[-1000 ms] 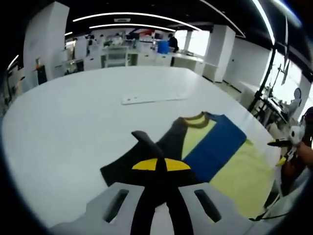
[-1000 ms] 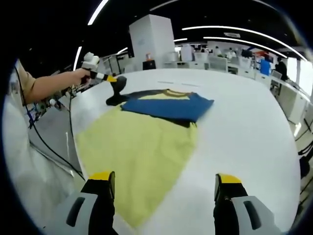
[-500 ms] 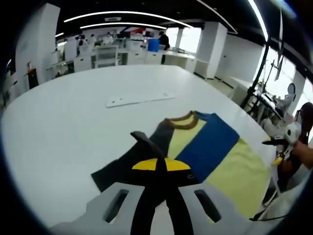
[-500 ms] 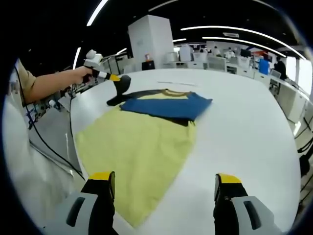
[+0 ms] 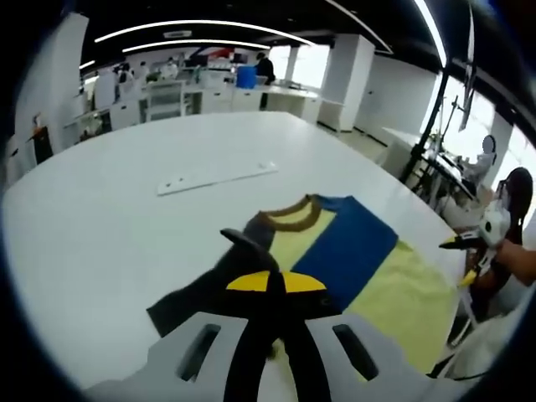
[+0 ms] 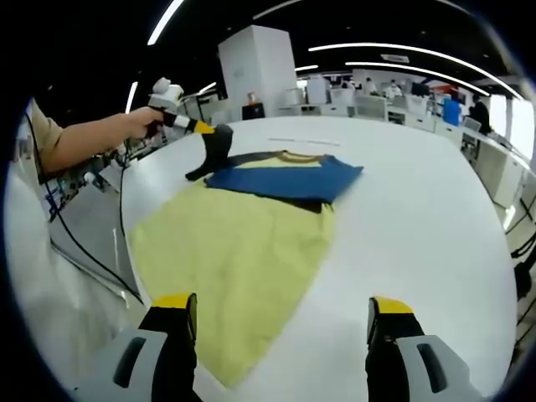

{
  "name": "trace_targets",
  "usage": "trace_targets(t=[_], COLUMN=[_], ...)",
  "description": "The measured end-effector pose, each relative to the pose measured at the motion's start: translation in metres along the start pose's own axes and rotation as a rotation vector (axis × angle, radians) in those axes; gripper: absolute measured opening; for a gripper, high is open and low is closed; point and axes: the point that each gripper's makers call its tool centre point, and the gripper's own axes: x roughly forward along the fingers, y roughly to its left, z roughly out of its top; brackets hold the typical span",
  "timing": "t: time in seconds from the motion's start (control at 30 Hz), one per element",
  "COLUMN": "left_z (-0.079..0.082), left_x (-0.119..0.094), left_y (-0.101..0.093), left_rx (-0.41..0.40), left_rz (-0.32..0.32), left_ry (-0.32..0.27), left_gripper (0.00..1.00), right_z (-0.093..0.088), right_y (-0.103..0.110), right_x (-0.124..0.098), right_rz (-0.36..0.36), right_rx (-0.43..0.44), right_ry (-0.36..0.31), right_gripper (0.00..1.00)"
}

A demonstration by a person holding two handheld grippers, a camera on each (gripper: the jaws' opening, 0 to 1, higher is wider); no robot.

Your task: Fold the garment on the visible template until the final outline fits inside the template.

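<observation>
**Dark sleeve in the pinch, far side waiting**

Starting at the left of the right gripper view: a person's arm reaches in, and the left gripper (image 6: 203, 128) has its jaws closed on the dark sleeve (image 6: 216, 151), lifting it into a drooping peak above the white table (image 6: 419, 218). Moving right, the garment (image 6: 243, 251) lies flat on that table, a broad yellow body nearest the camera, a blue sleeve (image 6: 289, 180) already folded across the chest, the brown-edged collar (image 6: 289, 157) at the far end. Further right, bare tabletop, and at the bottom the right gripper (image 6: 280, 322) hangs with its jaws spread wide and nothing between them, short of the yellow hem.

Over in the left gripper view, the same pinch close up: the left gripper (image 5: 266, 280) is clamped narrow on the dark sleeve (image 5: 243, 251), the collar (image 5: 293, 213) and blue sleeve (image 5: 347, 251) run off to the right, and a white strip (image 5: 218, 176) lies well beyond on the table. I cannot make out a template outline on the table.

Handling call: this is light, limp cloth. It sags from the single grip point and will likely crumple if dragged. A hold at the cuff edge or sleeve tip looks best for carrying it over. For the body fold, the right gripper would probably want a hem corner, where one layer can be picked off the smooth, likely slippery surface.
</observation>
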Motion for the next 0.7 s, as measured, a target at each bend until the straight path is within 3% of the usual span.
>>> trace_targets(t=[0.7], left_z=[0.021], left_x=[0.028], left_y=[-0.043], left_rx=[0.076], left_rz=[-0.088], left_ry=[0.016], left_gripper=[0.00], right_z=[-0.005], right_y=[-0.001], right_x=[0.001], right_rz=[0.001], right_rx=[0.008], right_ry=[0.006], right_gripper=[0.82])
